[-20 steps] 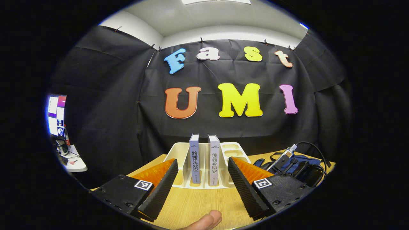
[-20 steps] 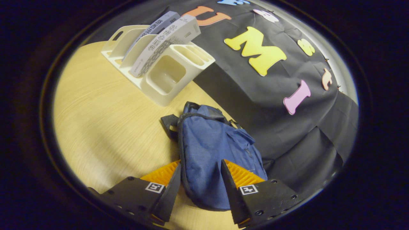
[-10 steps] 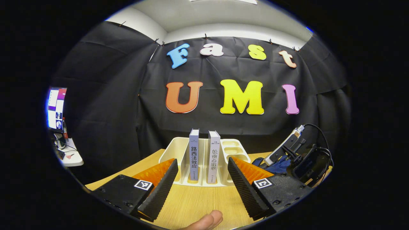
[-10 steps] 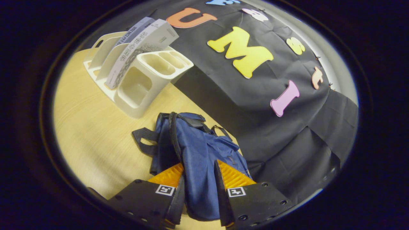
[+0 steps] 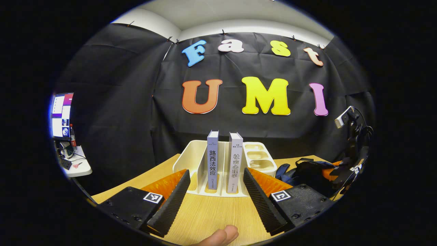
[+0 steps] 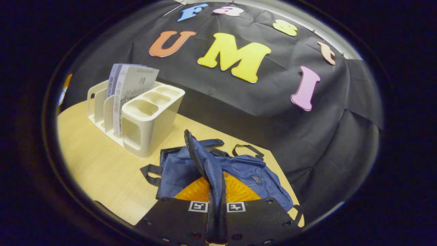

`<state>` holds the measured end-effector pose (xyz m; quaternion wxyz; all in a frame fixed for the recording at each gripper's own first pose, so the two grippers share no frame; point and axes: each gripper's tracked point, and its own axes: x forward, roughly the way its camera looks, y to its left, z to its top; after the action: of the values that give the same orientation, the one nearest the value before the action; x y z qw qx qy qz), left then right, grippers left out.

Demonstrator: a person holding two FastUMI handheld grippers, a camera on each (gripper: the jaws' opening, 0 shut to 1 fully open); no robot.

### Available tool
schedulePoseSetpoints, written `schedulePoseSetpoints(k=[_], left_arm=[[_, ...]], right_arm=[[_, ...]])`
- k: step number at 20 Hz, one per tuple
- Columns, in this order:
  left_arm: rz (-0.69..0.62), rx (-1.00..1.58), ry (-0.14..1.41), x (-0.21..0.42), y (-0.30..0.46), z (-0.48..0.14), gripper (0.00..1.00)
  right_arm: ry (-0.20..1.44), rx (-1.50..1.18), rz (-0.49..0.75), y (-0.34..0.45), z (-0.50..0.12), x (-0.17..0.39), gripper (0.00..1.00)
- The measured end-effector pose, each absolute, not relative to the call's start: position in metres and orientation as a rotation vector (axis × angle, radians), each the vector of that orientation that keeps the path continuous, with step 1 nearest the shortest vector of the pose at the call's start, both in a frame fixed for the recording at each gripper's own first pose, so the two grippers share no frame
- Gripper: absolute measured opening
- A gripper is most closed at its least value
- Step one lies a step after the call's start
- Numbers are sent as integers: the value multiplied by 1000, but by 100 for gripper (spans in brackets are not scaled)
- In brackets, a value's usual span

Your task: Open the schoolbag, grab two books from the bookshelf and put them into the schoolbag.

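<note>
Right gripper view: the right gripper (image 6: pixel 215 218) has its two fingers pressed together on a raised fold of the schoolbag (image 6: pixel 218 171), right along the zipper seam, so the blue fabric stands up in a ridge between them. Square black-and-white markers sit on both finger bases. The schoolbag is soft blue cloth with black straps, lying slumped on the pale wooden table (image 6: pixel 95 164), its long axis running left to right, just right of the bookshelf (image 6: pixel 143 116). That bookshelf is a cream plastic rack with slots and small cups, standing left and farther off, with two books upright in it.

Left gripper view: the left gripper (image 5: pixel 215 200) hangs with its fingers wide apart, ribbed faces turned inward, nothing between them but the table top. A fingertip (image 5: pixel 220 236) of the person shows at the near edge. Straight ahead, the left book (image 5: pixel 212 159) and the right book (image 5: pixel 235 162) stand vertically, spines facing the camera, greyish covers with printed characters too small to read surely. Far left, a monitor (image 5: pixel 61 116) sits by a small white desk.
</note>
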<state>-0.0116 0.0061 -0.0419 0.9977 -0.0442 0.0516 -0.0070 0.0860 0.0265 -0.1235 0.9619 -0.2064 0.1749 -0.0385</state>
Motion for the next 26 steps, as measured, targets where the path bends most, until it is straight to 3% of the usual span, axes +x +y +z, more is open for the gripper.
schedulePoseSetpoints(k=[6, 17, 26], left_arm=[[29, -66, 140, 12, 16, -28, 99], [-71, -74, 238, 80, -31, -1, 99], [-102, 74, 317, 166, -63, 23, 98]], right_arm=[[279, -333, -62, -13, -87, 88, 5], [210, -234, -41, -70, -44, 84, 5], [192, -208, 14, -97, -22, 83, 5]])
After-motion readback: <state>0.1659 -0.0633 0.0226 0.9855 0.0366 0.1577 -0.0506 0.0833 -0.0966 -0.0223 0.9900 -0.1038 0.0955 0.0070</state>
